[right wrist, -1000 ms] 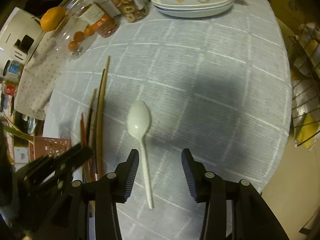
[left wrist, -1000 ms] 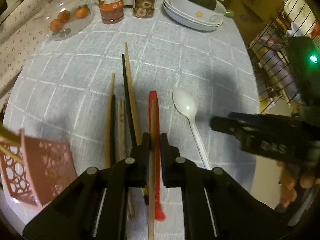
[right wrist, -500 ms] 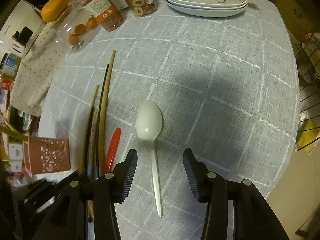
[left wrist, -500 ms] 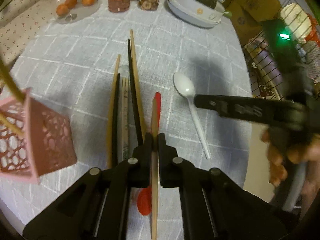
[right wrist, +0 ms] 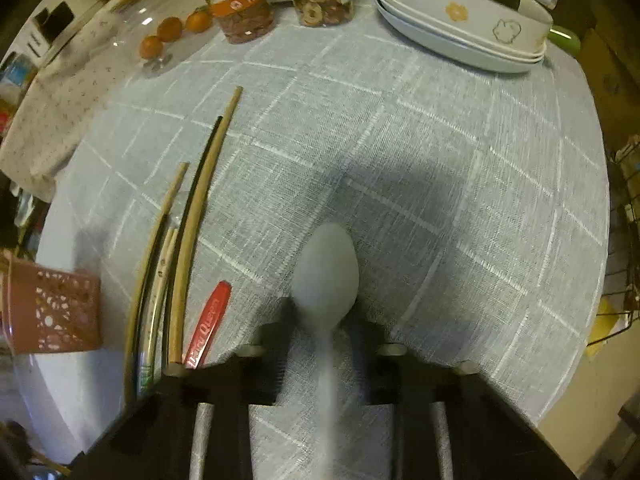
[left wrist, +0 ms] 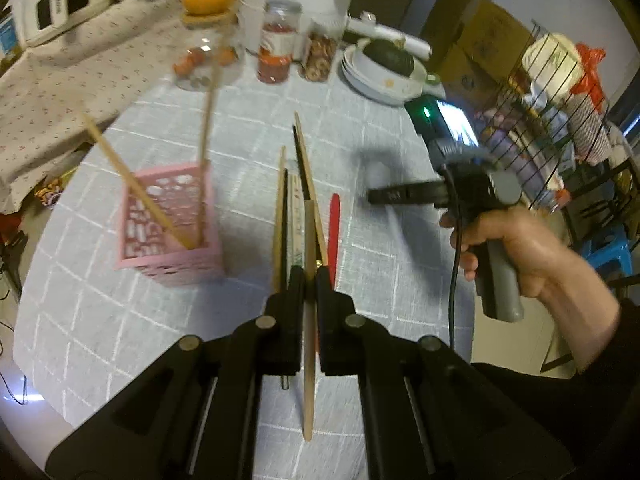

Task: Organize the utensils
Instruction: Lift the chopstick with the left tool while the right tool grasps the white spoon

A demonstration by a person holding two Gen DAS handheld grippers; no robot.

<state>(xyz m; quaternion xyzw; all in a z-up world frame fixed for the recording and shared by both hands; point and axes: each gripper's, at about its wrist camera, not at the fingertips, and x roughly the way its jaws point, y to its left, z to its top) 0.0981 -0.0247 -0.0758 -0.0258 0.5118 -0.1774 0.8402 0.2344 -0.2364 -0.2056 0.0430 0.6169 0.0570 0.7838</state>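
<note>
My left gripper (left wrist: pixel 309 276) is shut on a wooden chopstick (left wrist: pixel 309 360) and holds it above the table. Below it lie several chopsticks (left wrist: pixel 282 216) and a red utensil (left wrist: pixel 334 224). A pink perforated holder (left wrist: pixel 168 232) stands to the left with two wooden sticks (left wrist: pixel 136 192) in it. My right gripper (right wrist: pixel 324 316) hangs low over the white spoon (right wrist: pixel 325 276), its blurred fingers apart on either side of the spoon's handle. The right gripper also shows at the right of the left wrist view (left wrist: pixel 384 196). The chopsticks (right wrist: pixel 188 248), red utensil (right wrist: pixel 208 320) and holder (right wrist: pixel 56 312) lie left of it.
Stacked white dishes (right wrist: pixel 472 40) with a dark green squash, jars (right wrist: pixel 240 4) and a glass dish of small oranges (right wrist: pixel 168 28) stand at the table's far side. A wire rack (left wrist: pixel 560 120) stands off the table's right edge. The table edge (right wrist: pixel 576 360) curves close on the right.
My left gripper has lifted with the wooden chopstick, and the pink holder is now further in view. My right gripper has dropped down over the white spoon.
</note>
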